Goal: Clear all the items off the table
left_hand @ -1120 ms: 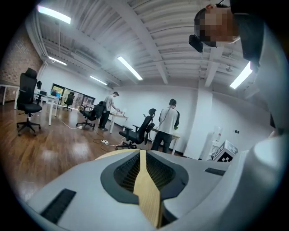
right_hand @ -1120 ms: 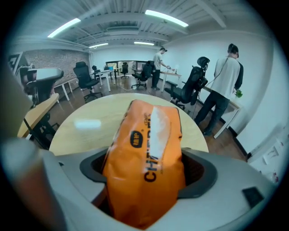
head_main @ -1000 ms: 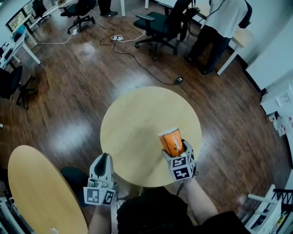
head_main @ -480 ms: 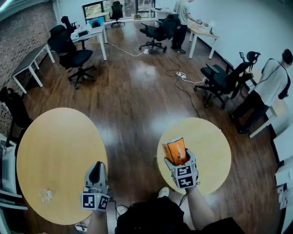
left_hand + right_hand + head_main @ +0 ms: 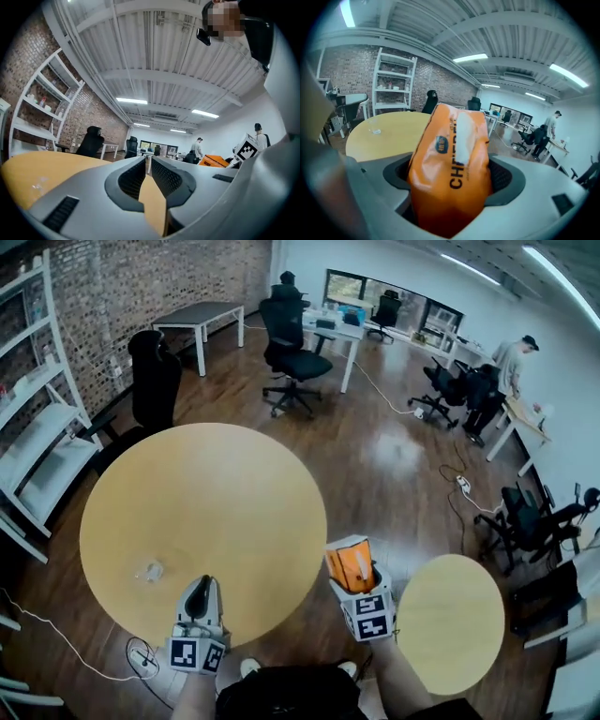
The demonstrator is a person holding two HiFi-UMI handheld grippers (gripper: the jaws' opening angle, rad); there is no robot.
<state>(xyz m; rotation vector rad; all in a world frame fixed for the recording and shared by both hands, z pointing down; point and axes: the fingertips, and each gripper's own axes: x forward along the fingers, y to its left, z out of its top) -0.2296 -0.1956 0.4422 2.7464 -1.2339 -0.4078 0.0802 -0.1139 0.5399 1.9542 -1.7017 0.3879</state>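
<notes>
My right gripper [image 5: 359, 579] is shut on an orange soft pack [image 5: 347, 559], held upright over the floor between two round wooden tables. In the right gripper view the orange pack [image 5: 450, 154] fills the space between the jaws of the right gripper [image 5: 451, 176]. My left gripper [image 5: 199, 587] hangs over the near edge of the large round table [image 5: 216, 493], shut with nothing in it; its jaws [image 5: 148, 161] leave only a thin slit. A small clear crumpled thing [image 5: 148, 570] lies on that table ahead and left of the left gripper, also in the right gripper view [image 5: 373, 131].
A smaller round table [image 5: 450, 620] stands to my right. White shelving [image 5: 33, 427] lines the brick wall at left. Black office chairs [image 5: 291, 352] and desks stand beyond the large table. A person [image 5: 514, 362] stands far right. A cable [image 5: 141, 657] lies on the floor.
The head view has swung left: the small table has slid to the right and the large table now lies in front. Both grippers keep their state, the pack still held.
</notes>
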